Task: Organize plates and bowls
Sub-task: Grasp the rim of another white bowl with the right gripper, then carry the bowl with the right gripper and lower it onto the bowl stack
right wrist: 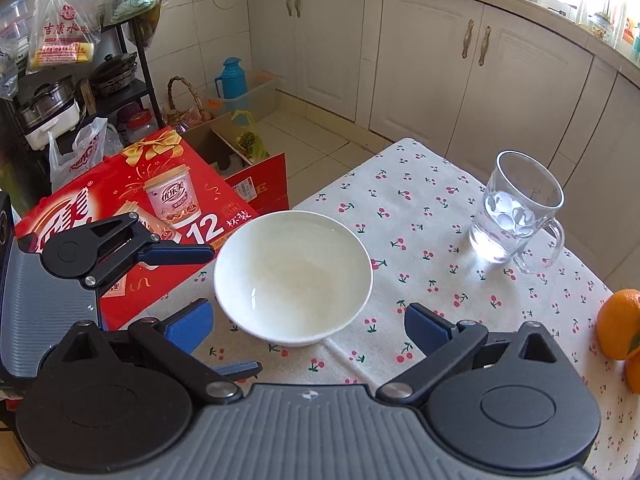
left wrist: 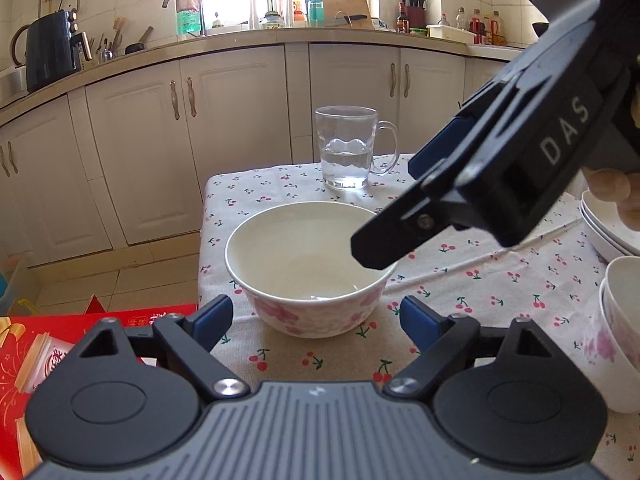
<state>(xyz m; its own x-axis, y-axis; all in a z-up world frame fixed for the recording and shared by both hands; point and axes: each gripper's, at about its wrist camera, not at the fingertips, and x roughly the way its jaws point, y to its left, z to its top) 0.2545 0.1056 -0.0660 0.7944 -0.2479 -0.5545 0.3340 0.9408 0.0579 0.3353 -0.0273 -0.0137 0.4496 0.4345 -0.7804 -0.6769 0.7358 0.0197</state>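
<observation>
Item: white bowl (left wrist: 310,268) with pink flowers on its outer wall, upright and empty, on the counter (left wrist: 500,280) under a cherry-print cloth, near the corner toward the red carton.

Item: my left gripper (left wrist: 316,318), fingers spread wide, blue pads either side of the bowl's near wall and not touching it; nothing is pinched. In the right wrist view it comes in from the left, one blue finger (right wrist: 180,254) just beside the bowl's rim.

Item: my right gripper (right wrist: 308,326), fingers likewise spread, hanging above the bowl's near edge with nothing between the pads. In the left wrist view its black body crosses from the upper right, its tip over the bowl's right rim; whether it touches I cannot tell.

Item: glass mug (left wrist: 347,148), part filled with water, standing beyond the bowl, well apart.

Item: stacked plates (left wrist: 604,224) at the right edge.

Item: stacked flowered bowls (left wrist: 618,332) in front of the plates.

Item: oranges (right wrist: 620,324) at the counter's right edge.

Item: red carton (right wrist: 160,208) beside the counter, lower than its top.
</observation>
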